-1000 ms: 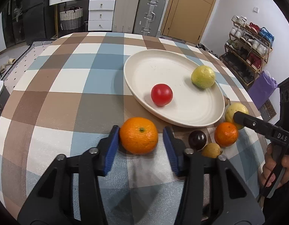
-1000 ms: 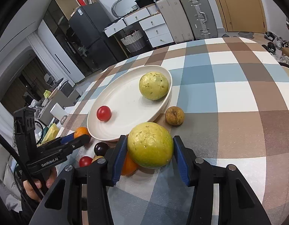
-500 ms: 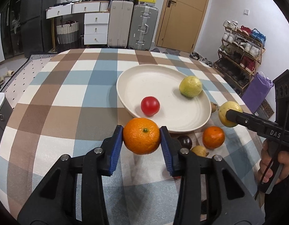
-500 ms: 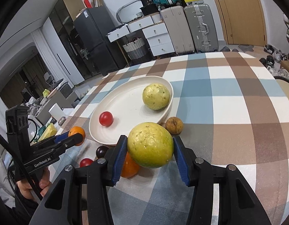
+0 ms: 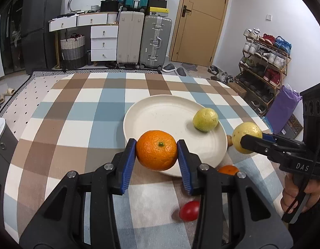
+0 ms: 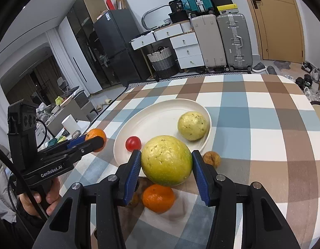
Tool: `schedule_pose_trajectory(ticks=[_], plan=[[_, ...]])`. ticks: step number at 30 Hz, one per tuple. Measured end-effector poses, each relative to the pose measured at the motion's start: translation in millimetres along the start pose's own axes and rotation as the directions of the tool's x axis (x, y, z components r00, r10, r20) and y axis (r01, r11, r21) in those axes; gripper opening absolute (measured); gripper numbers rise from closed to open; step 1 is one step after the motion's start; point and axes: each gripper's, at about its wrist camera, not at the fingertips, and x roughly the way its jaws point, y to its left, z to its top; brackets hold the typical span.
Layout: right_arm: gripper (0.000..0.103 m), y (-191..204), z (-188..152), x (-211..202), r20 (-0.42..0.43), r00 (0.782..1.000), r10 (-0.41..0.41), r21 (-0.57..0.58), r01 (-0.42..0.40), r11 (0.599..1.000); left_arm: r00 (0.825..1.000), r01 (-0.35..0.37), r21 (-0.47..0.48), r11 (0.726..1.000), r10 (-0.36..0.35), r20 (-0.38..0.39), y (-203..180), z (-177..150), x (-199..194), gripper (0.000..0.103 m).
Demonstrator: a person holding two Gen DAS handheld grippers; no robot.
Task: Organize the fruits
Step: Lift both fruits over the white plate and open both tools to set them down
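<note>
The left gripper (image 5: pixel 156 152) squeezes an orange (image 5: pixel 156 152) tight, up in the air near the white plate (image 5: pixel 160 114). The right gripper (image 6: pixel 166 164) squeezes a big yellow-green fruit (image 6: pixel 166 160), also above the table by the plate. Round fruit is slippery. If a squeeze lets go too soon, the fruit could drop, roll off the plate, or bump the small red fruit (image 6: pixel 133 143) already on it.
</note>
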Motion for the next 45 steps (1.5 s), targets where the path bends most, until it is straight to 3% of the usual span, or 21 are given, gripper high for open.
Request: schedule_pose_trajectory(ticks=[10,28,41,45], plan=[[0.050,6,18,11,0.004,1.000,0.000,-0.031,0.000,1.000,1.000,-0.025,0.027,0.999,0.025,0.014,-3,22,14,0.037],[0.050,6,29,48,-0.056,0.998,-0.006,-0.032,0.005,0.999,0.998,-0.024,0.060,0.998,0.028,-0.060,-4,32,74,0.037],[0.050,7,17,78,-0.138,0.986,-0.088,-0.095,0.076,0.993,0.997,-0.006,0.073,0.997,0.011,-0.072,-12,38,93,0.037],[0.051,8,14,73,-0.121,0.984,-0.128,-0.136,0.111,0.984,0.997,-0.002,0.073,0.997,0.007,-0.073,-12,37,93,0.037]])
